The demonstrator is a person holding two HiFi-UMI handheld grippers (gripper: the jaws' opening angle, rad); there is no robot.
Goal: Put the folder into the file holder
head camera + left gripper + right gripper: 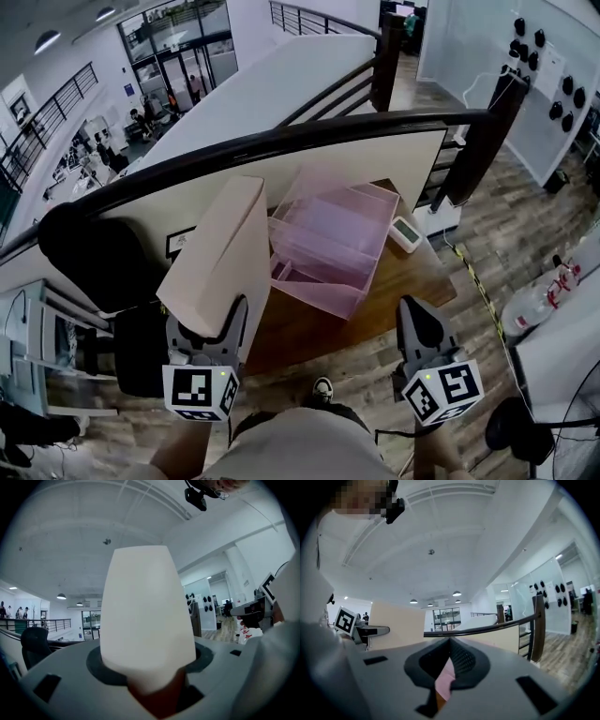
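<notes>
Left gripper (208, 328) is up at the near left corner of the bench (309, 333), and it has the folder (220, 258). The jaws are clamped on the bottom end of that cream folder, one on each face, and the left gripper view is almost filled by the pale sheet rising out from between them. The folder stands on end, leaning a little to the left, out in the air and not in the file holder (319, 291). It sits just to the left of the holder, their edges meeting in the head view (whether they actually touch, I can't tell).

The file holder, pink and see-through with several slots, sits on the bench toward the far left, close under the black railing (281, 141). A small white device (405, 234) lies on the bench beyond the holder's right side, near the far right corner.

Over to the right gripper (411, 307), at the bench's near right edge. Its jaws are pressed together at the tips with nothing pinched. In its own view only a sliver of the holder's pink shows through the gap lower down.
</notes>
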